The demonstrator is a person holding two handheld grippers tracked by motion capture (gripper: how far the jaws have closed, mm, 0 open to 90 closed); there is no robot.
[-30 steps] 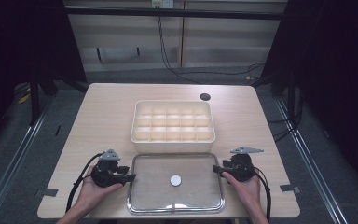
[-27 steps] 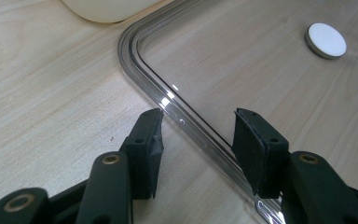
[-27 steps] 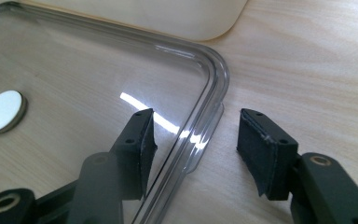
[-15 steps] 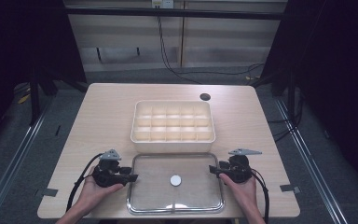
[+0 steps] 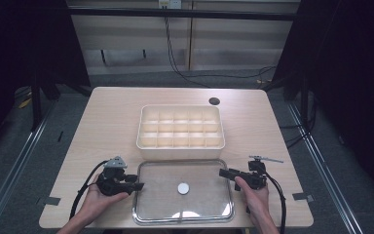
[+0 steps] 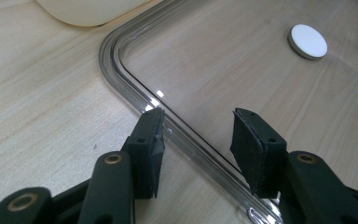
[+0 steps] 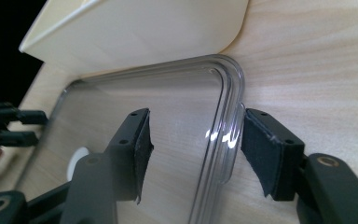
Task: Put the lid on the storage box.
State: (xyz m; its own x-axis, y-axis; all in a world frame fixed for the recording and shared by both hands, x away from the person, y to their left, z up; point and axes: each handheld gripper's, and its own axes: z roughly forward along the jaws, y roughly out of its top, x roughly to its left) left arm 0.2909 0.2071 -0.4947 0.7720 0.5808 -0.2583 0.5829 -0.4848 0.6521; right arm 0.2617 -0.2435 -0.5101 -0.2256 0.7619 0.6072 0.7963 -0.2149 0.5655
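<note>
- The clear lid (image 5: 183, 191) lies flat on the desk (image 5: 107, 122), just in front of the cream compartment box (image 5: 180, 126) and close against its near wall. A white round knob (image 5: 183, 188) sits at the lid's middle.
- The left hand-held gripper (image 5: 137, 185) stands at the lid's left edge. In the left gripper view its jaws are partly apart with the raised rim (image 6: 135, 98) between them, and the pads do not press on it.
- The right hand-held gripper (image 5: 222, 172) is at the lid's right edge. Its jaws straddle the rim (image 7: 223, 135) and have just been opening; nothing is clamped.
- Judged step: the lid seems to be either just set down or lined up for a 2-handed pick; I cannot tell which.
- If it is to cover the box, the next move calls for both grippers to close on opposite rims together, lift level, and carry the lid over the box without tilting.
</note>
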